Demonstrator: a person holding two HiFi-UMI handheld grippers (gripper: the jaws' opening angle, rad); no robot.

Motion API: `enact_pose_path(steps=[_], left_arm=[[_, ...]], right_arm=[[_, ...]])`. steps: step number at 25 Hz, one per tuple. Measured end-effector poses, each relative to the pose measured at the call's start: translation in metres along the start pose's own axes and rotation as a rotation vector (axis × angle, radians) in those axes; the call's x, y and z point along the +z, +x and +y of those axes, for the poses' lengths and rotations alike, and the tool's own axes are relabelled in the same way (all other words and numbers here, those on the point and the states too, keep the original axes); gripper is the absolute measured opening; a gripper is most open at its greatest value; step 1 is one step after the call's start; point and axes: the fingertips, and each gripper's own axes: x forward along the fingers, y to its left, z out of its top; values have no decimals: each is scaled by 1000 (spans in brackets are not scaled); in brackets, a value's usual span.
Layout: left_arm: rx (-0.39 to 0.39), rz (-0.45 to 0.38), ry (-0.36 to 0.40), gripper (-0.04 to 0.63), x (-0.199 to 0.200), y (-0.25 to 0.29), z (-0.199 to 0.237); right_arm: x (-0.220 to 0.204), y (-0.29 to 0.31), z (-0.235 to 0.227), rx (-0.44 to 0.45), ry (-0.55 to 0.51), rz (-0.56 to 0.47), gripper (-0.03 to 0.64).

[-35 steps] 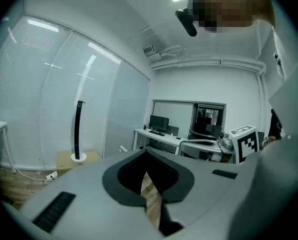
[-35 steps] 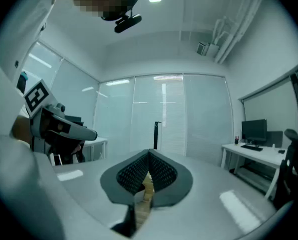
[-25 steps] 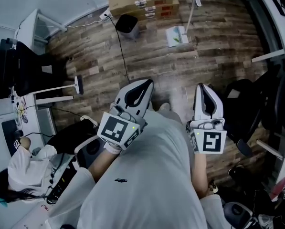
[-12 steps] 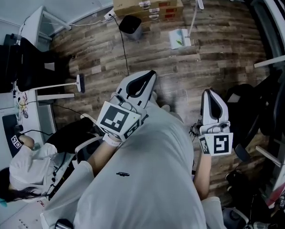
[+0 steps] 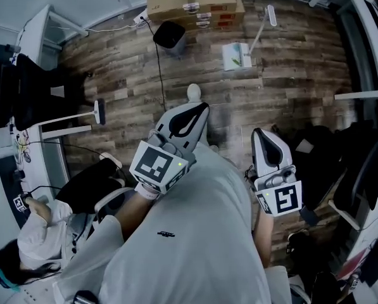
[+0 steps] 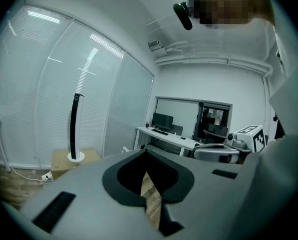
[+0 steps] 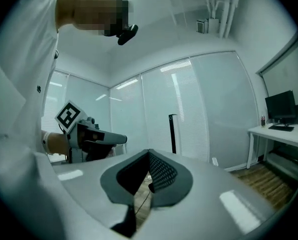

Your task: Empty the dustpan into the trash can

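Brown wood-plank floor (image 5: 290, 87); tan cardboard box (image 5: 195, 2) at far edge. White left gripper (image 5: 197, 111) & right gripper (image 5: 260, 135): both w/ jaws together, nothing btwn. Small black trash can (image 5: 168, 34) by box. White long-handled dustpan (image 5: 235, 54) on floor to its right, apart.

The person looked down at a wooden floor (image 5: 290, 75). The left tongs (image 5: 195, 113) and the right tongs (image 5: 263, 138) stuck out in front of a white shirt (image 5: 189, 233). They were side by side but apart, and both pointed at the far end of the room. Far ahead, a small black trash can (image 5: 170, 35) stood just beside some cardboard boxes (image 5: 192, 5). A light dustpan (image 5: 236, 54) with a long handle sat on the floor to the right of the can, near it but not touching. A black cable (image 5: 158, 68) ran across the floor. Another person (image 5: 30, 233) sat at the bottom left.
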Motion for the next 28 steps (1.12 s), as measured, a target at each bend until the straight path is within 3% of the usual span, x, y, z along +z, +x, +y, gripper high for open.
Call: enact_pose_path(steps=[4,8,16,21,25,28], left_arm=[[-15,1,-17,6,24,37,50],[-22,-6,-49,6,48,78,105],[-71,-39,-73,6,102,143,219],[-78,-45,-102,6,125,166,274],[-71,-37,-121,6,131,178,305],[-73,-24,-121,6,131,191,314]], right_arm=[[20,55,-32,-28,-29,-10,11],[47,117,-70,-25,108,-86,11],[74,242,-126,-128,61,-37,12],[71,308,-148,-128,62,29,12],[73,340,-164,-166,55,54,77],[73,350,-175,-181,81,44,77]])
